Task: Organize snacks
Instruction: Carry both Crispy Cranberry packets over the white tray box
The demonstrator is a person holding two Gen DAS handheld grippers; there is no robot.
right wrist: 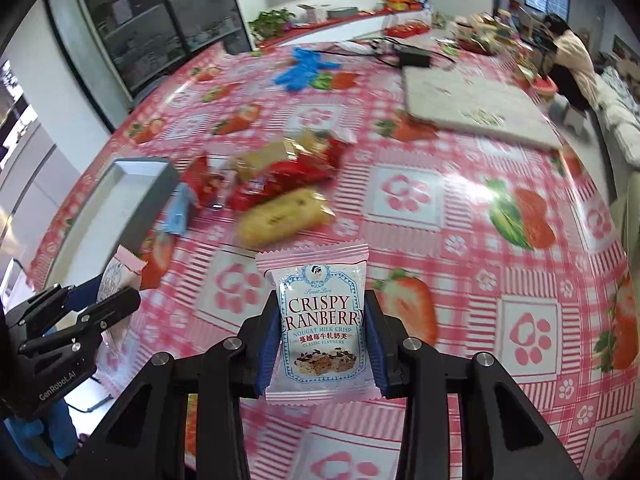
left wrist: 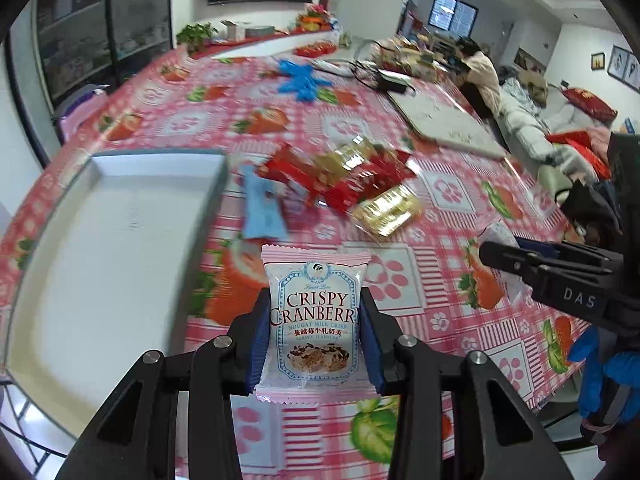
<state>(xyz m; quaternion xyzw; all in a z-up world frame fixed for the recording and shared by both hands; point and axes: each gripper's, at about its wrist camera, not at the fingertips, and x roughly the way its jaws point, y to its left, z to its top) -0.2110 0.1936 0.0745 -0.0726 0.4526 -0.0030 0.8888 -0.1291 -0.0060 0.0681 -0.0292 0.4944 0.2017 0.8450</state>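
Left wrist view showed the left gripper (left wrist: pixel 316 316) clamped on a pink-and-white Crispy Cranberry nougat packet (left wrist: pixel 314 324) above the strawberry-print tablecloth (left wrist: pixel 440 192), while the right gripper (right wrist: pixel 322 336) pinched a matching pink packet (right wrist: pixel 320 320), near a heap of red and gold snack wrappers (left wrist: pixel 360 180) beside a grey-rimmed white tray (left wrist: pixel 120 220).

A tray (left wrist: pixel 120 216) is set on the worktop (left wrist: pixel 440 216) at left. A snack pile (left wrist: pixel 352 184) is heaped just right of it.

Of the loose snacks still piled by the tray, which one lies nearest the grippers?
The yellow-gold packet at the pile's near edge; the red wrappers and the blue packet lie farther back, toward the tray.
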